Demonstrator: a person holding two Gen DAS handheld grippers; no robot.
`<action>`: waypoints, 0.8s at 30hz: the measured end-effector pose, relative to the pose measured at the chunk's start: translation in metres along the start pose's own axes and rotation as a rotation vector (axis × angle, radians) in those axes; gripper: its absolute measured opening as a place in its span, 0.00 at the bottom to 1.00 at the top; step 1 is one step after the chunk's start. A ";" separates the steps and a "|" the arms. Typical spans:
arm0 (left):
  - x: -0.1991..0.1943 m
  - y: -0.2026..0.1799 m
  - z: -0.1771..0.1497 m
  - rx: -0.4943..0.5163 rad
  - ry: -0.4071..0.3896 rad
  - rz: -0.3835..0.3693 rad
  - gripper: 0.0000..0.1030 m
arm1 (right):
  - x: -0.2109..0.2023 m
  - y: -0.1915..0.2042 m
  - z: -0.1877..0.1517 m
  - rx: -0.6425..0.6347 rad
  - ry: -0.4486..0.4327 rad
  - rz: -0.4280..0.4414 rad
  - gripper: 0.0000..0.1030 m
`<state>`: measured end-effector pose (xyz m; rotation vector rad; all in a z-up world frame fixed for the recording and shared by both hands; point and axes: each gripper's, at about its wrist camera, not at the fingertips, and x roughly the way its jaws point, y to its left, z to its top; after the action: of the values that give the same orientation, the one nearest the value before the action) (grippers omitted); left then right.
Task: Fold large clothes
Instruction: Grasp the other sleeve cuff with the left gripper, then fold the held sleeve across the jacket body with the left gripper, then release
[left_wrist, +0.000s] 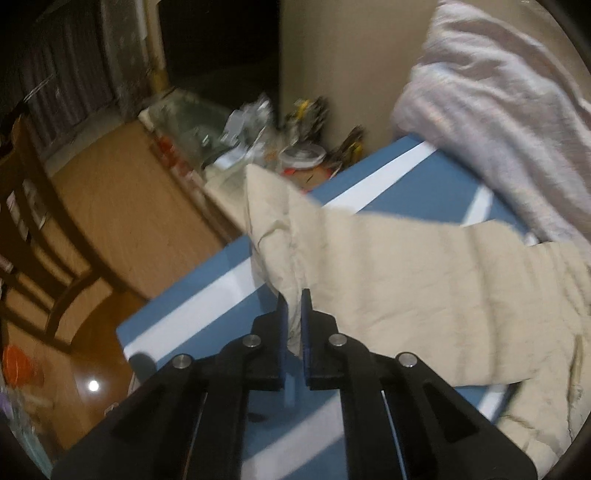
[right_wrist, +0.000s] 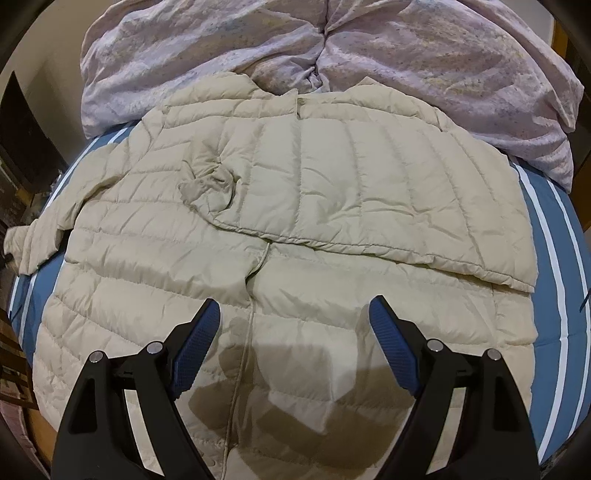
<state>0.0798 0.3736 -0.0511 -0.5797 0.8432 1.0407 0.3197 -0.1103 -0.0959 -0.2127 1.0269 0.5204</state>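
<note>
A beige quilted puffer jacket (right_wrist: 332, 177) lies spread on a blue bed cover with white stripes (right_wrist: 554, 258). One side of it is folded across the middle. Its other sleeve (right_wrist: 33, 240) stretches out toward the bed's left edge. In the left wrist view that sleeve (left_wrist: 406, 266) runs in from the right, and my left gripper (left_wrist: 294, 299) is shut on its crumpled cuff end, lifted a little off the cover (left_wrist: 192, 302). My right gripper (right_wrist: 294, 304) hovers open over the jacket's lower half, with nothing between its fingers.
A bunched lilac duvet (right_wrist: 406, 55) fills the far end of the bed, also seen as the duvet (left_wrist: 498, 110) at right. Beyond the bed's left edge stand a wooden chair (left_wrist: 44, 221), a cluttered low surface (left_wrist: 240, 129) and a shiny wooden floor (left_wrist: 92, 387).
</note>
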 end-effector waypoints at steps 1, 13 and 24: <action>-0.010 -0.010 0.005 0.015 -0.024 -0.027 0.06 | 0.000 -0.001 0.001 0.004 -0.002 0.002 0.82; -0.082 -0.155 0.007 0.193 -0.081 -0.400 0.06 | -0.003 -0.023 0.003 0.060 -0.017 0.003 0.82; -0.120 -0.292 -0.070 0.392 0.055 -0.710 0.06 | -0.007 -0.062 0.000 0.152 -0.023 -0.016 0.82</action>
<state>0.2931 0.1405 0.0167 -0.5129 0.7750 0.2056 0.3485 -0.1660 -0.0941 -0.0794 1.0370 0.4275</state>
